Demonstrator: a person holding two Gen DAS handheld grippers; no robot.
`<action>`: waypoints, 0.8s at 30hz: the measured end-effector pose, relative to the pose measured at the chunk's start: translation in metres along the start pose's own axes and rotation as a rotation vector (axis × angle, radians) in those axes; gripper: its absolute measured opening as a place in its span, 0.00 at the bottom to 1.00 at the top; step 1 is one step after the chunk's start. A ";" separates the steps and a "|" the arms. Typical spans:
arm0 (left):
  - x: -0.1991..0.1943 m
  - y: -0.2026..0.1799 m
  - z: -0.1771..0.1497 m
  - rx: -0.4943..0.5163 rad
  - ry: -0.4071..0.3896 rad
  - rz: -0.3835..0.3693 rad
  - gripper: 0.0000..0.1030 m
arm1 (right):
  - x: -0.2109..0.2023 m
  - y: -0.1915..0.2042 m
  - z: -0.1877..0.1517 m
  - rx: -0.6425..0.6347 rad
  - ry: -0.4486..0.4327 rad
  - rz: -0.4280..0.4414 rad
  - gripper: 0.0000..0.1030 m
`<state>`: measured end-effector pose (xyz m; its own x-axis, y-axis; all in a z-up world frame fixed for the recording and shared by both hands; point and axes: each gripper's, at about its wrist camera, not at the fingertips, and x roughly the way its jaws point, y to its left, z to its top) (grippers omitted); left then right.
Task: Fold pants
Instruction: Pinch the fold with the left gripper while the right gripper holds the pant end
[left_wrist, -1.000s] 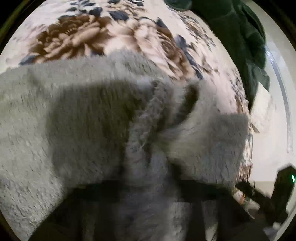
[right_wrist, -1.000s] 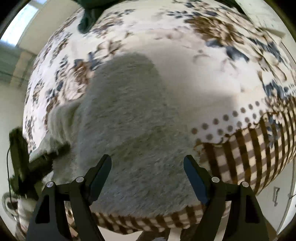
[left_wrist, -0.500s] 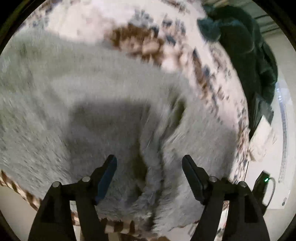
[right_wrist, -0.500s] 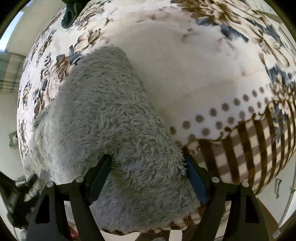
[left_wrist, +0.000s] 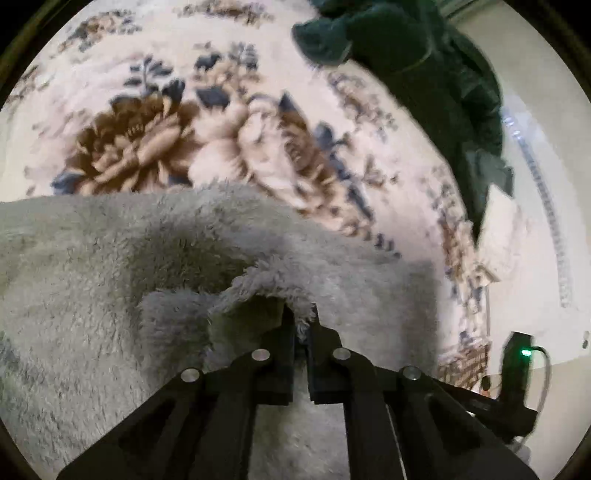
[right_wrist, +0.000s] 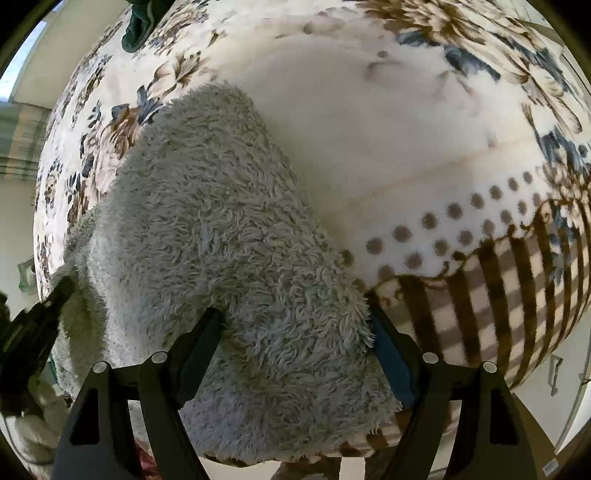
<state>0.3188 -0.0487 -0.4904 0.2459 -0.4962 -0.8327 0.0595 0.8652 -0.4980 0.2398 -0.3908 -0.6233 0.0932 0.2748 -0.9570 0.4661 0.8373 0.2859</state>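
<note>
Fluffy grey pants (left_wrist: 110, 266) lie on a floral blanket (left_wrist: 207, 122) on a bed. My left gripper (left_wrist: 301, 314) is shut on a raised fold of the grey pants, lifting their edge a little. In the right wrist view the pants (right_wrist: 207, 221) lie as a long strip running up the bed. My right gripper (right_wrist: 297, 328) is open, its two fingers straddling the near end of the pants at the bed's front edge. The left gripper (right_wrist: 40, 314) shows dark at the left edge of that view.
A dark green garment (left_wrist: 436, 74) lies heaped at the far right of the bed; it also shows in the right wrist view (right_wrist: 138, 22). The blanket's checked brown border (right_wrist: 498, 288) hangs over the bed's front edge. A device with a green light (left_wrist: 524, 352) is at the right.
My left gripper was open half a second ago and has closed on a fold of the pants. My right gripper has stayed open and come closer around the pants' near end.
</note>
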 end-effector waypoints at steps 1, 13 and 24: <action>-0.011 0.002 -0.003 -0.012 -0.018 0.005 0.03 | 0.000 0.000 0.000 0.000 -0.002 0.002 0.80; -0.032 0.080 -0.023 -0.363 0.039 -0.025 0.44 | -0.006 -0.005 0.000 -0.013 0.012 0.014 0.80; -0.028 0.023 -0.082 -0.122 0.097 0.038 0.07 | -0.008 -0.015 -0.002 -0.013 0.028 -0.006 0.80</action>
<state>0.2335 -0.0211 -0.4986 0.1503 -0.4733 -0.8680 -0.0674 0.8710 -0.4866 0.2302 -0.4052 -0.6196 0.0660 0.2830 -0.9568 0.4546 0.8451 0.2813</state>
